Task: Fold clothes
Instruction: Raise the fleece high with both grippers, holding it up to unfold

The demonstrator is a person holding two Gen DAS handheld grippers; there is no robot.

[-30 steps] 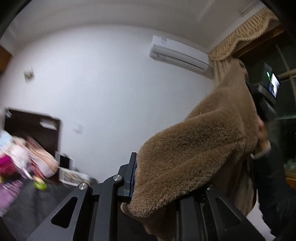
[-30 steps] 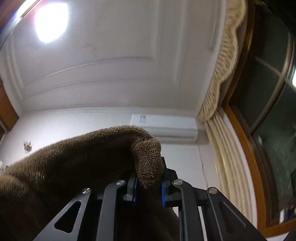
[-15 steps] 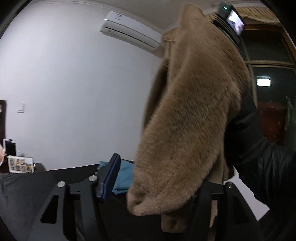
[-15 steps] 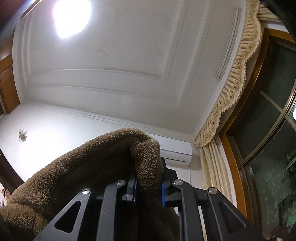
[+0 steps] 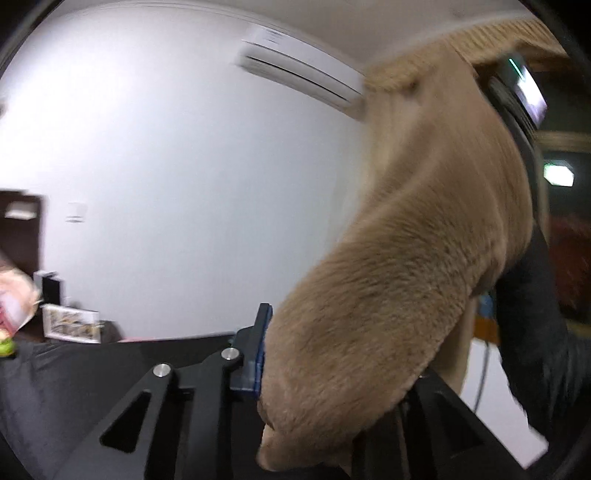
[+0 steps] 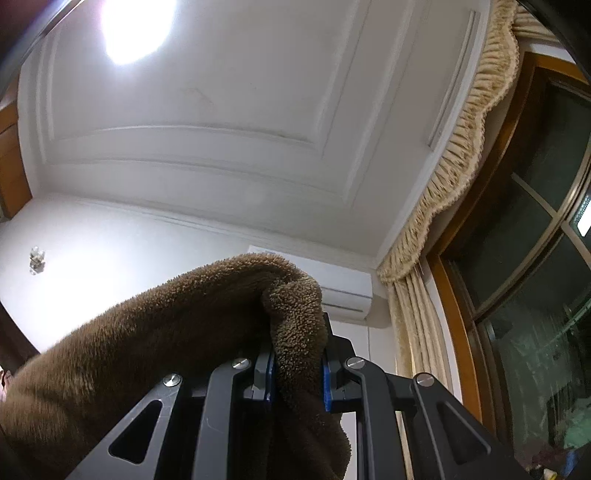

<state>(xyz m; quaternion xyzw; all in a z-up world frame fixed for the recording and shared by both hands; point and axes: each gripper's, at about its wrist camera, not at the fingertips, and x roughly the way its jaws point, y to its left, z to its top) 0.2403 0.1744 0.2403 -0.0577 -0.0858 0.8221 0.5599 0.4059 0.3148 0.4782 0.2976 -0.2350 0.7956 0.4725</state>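
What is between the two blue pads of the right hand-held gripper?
A fold of the brown fleece garment sits pinched between the pads of the right hand-held gripper; nothing else is there. The right wrist view shows it.

Half a second ago the left gripper [image 5: 325,354] stands wide, its blue pad clear of the brown fleece garment [image 5: 424,258]; now its jaws are closing on the garment's lower edge, the pad against the pile. That view swings back leftwards: the air conditioner [image 5: 299,79] sits nearer the middle than half a second ago, and the framed picture [image 5: 70,323] returns at the left. The garment hangs steeper than a second ago. In the right wrist view the ceiling light [image 6: 136,26] climbs and the window [image 6: 535,240] fills more of the right side
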